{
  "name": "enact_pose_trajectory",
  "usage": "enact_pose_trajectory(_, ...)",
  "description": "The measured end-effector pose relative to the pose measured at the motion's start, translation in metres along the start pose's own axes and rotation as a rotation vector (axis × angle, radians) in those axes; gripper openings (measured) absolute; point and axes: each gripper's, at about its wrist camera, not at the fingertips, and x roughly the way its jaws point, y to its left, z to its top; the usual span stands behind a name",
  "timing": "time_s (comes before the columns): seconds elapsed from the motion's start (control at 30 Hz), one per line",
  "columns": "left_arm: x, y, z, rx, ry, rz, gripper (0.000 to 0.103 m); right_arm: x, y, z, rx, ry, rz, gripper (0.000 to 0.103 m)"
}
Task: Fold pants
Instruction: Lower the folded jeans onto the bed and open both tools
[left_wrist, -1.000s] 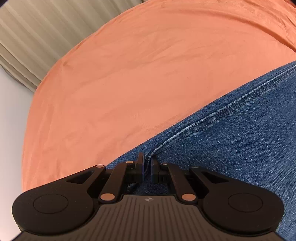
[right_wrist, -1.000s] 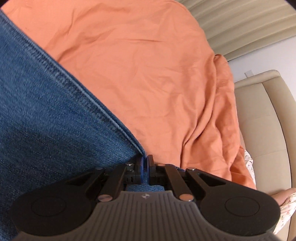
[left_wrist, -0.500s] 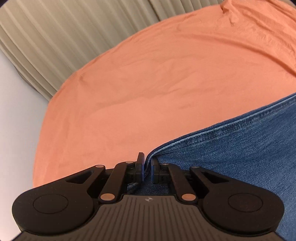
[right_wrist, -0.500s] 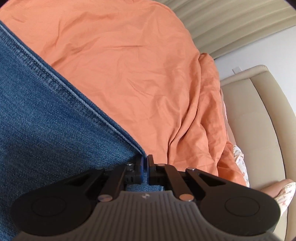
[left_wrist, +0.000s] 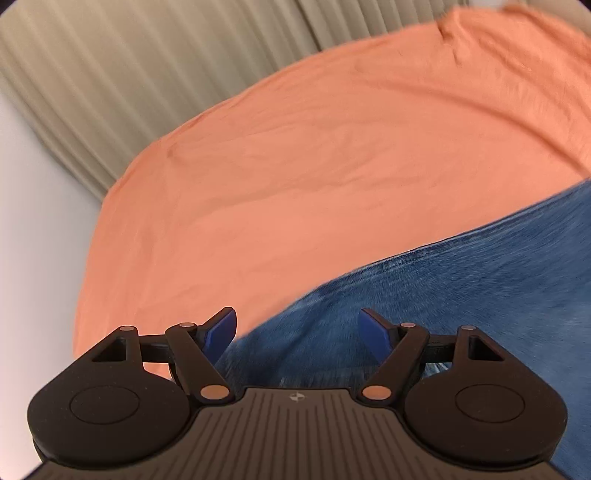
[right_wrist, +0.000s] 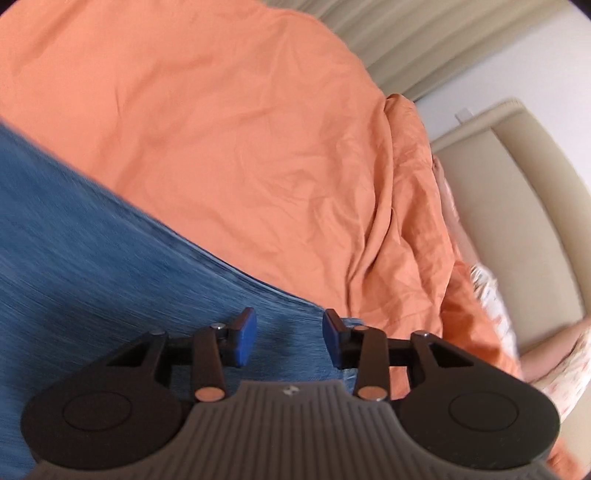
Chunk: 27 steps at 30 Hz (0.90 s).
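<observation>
The pants (left_wrist: 461, 295), made of blue denim, are spread on an orange bedsheet (left_wrist: 314, 177) that covers the bed. In the left wrist view, the denim fills the lower right part and its edge is seen running diagonally across the sheet. The left gripper (left_wrist: 297, 330) is held above the pants with its jaws opening and already spread wide; denim is seen below the gap, but neither blue pad (left_wrist: 221, 328) is pressed on it. Its left pad is placed over the edge of the pants, where denim meets sheet, and the other is placed over the denim itself.

In the right wrist view, the pants (right_wrist: 92, 258) are seen at the lower left, again bounded by a diagonal edge against the bedsheet (right_wrist: 240, 147). The right gripper (right_wrist: 290, 338) is positioned over the corner of the pants, with jaws opening to a moderate gap; the cloth lies beneath them and is not clamped. Much of the denim is blurred in both views.

Beyond the pants, pleated beige curtains (left_wrist: 129, 81) are seen behind the bed. To the right of the pants, past bunched folds of the sheet, a beige padded headboard (right_wrist: 517, 192) and a patterned pillow (right_wrist: 495, 306) are visible.
</observation>
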Motion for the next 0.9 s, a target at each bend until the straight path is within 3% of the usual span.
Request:
enact_pose_trajectory(0.13,-0.031,0.043,-0.015,-0.164,0.013,-0.053,0.087,-0.055,0.013,0.002,0.119,-0.029,0.168,0.039)
enact_pose_trajectory(0.4,-0.073,0.106,-0.102,-0.446,0.032,-0.122,0.084,-0.158,0.104,-0.021,0.186,-0.059,0.513,0.038)
enact_pose_trajectory(0.53,-0.075,0.132,-0.15,-0.672,0.022,-0.212,0.085,-0.202,0.157,-0.044,0.239,-0.065,0.688,0.038)
enact_pose_trajectory(0.63,-0.063,0.139,-0.18,-0.794,0.019,-0.239,0.084,-0.23,0.199,-0.061,0.246,-0.087,0.786,0.038)
enact_pose_trajectory(0.77,-0.044,0.138,-0.208,-0.852,0.063,-0.267,0.081,-0.258,0.248,-0.074,0.196,-0.132,0.838,0.038)
enact_pose_trajectory(0.9,-0.037,0.135,-0.218,-0.821,0.058,-0.263,0.081,-0.282,0.285,-0.071,0.152,-0.181,0.876,0.038)
